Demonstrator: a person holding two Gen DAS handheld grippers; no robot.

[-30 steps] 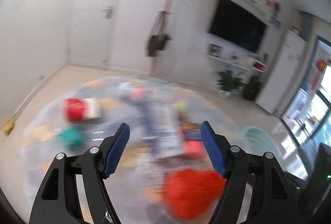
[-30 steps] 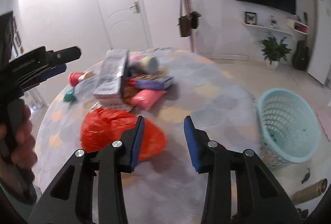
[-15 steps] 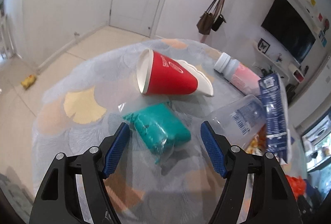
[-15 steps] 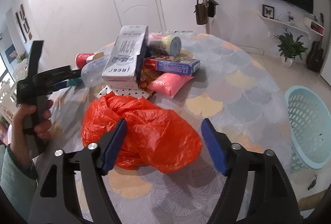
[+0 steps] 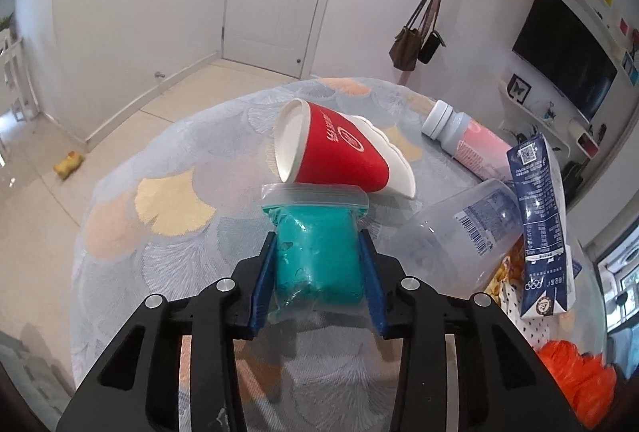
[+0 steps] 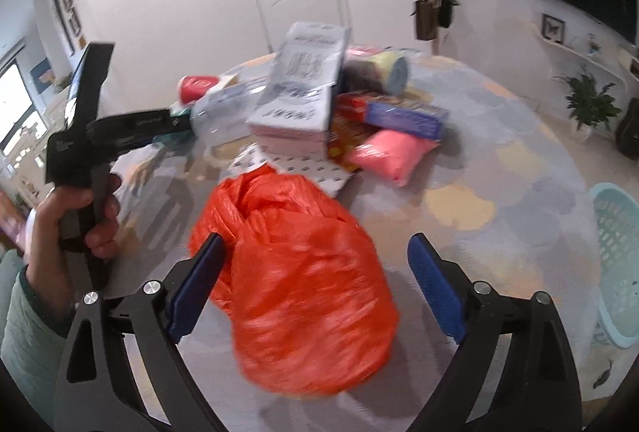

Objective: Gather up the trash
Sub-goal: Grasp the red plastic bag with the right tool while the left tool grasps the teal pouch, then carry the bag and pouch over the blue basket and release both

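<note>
A teal-filled clear zip bag lies on the round patterned table, just in front of a tipped red paper cup. My left gripper is closing on the bag, and both blue pads press its sides. A crumpled orange plastic bag sits near the table's front. My right gripper straddles it with jaws opening wide; the right pad stands clear of the bag. In the right wrist view a hand holds the left gripper at the far left.
Behind the cup lie a pink bottle, a clear plastic bottle and a blue carton. A grey carton, blue box and pink pouch are piled mid-table. A pale green basket stands on the floor at right.
The left gripper swung over to the teal bag and its jaws narrowed onto it. The right jaws spread wide and moved in around the orange bag.
</note>
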